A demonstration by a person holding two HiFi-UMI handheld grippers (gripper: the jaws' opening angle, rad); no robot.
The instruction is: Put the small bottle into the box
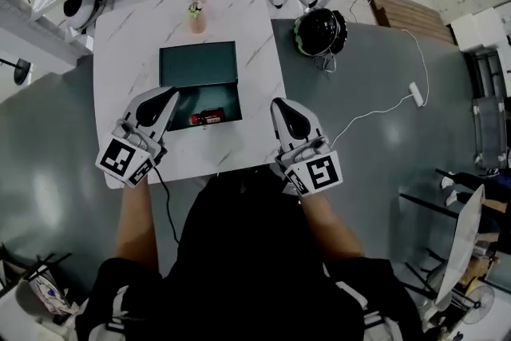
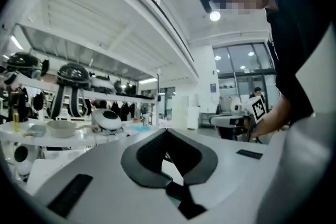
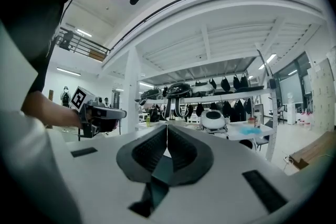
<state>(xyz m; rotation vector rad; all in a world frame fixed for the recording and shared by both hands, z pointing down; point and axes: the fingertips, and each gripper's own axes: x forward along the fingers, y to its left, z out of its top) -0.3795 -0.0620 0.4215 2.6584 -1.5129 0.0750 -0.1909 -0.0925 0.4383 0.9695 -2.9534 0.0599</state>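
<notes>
A dark green box lies open on the white marble table. A small red bottle rests on its side inside the box, by the near wall. My left gripper hovers at the box's near left corner, shut and holding nothing. My right gripper is just right of the box, also shut and holding nothing. In the left gripper view the jaws meet at the tip and point level at the room; the right gripper view shows the same. Neither gripper view shows the box or the bottle.
A pale pink bottle stands at the table's far edge. A black helmet sits to the right of the table, with a white cable and plug strip on the grey floor. Shelves with helmets line the far side.
</notes>
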